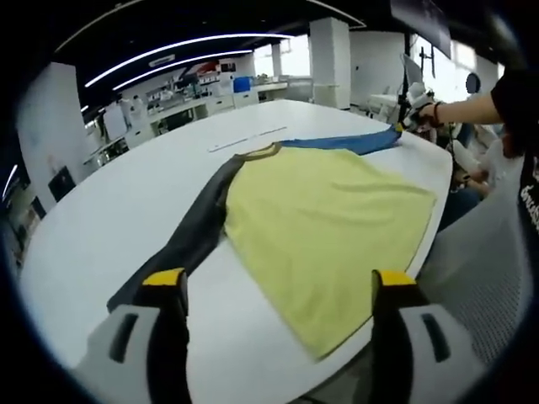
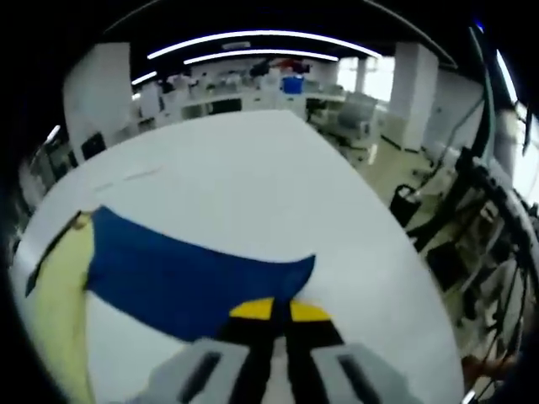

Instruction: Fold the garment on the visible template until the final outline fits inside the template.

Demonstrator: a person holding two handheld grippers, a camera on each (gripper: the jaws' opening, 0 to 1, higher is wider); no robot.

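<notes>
The shirt (image 1: 324, 223) lies flat on the white table (image 1: 126, 210). The left gripper (image 1: 278, 290) hovers wide open near its hem. The right gripper (image 2: 280, 311) seems pinched on the blue sleeve (image 2: 185, 273), with 1 faint line (image 1: 248, 139) beyond the collar.

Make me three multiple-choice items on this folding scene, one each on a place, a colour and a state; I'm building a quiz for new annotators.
1. Where does the blue sleeve lie?
A. Flat on the white table
B. Draped over a chair
C. On the floor

2. What colour is the body of the garment?
A. Red
B. Pale yellow
C. Green

3. How do the jaws of the right gripper stand?
A. Wide apart over bare table
B. Closed together at the blue sleeve's end
C. Clamped on the dark sleeve

Answers:
1. A: the sleeve spreads flat across the white table.
2. B: the torso panel is pale yellow, between the blue sleeve and the dark sleeve.
3. B: the yellow tips meet at the sleeve's edge, while the left gripper stands wide open.
</notes>
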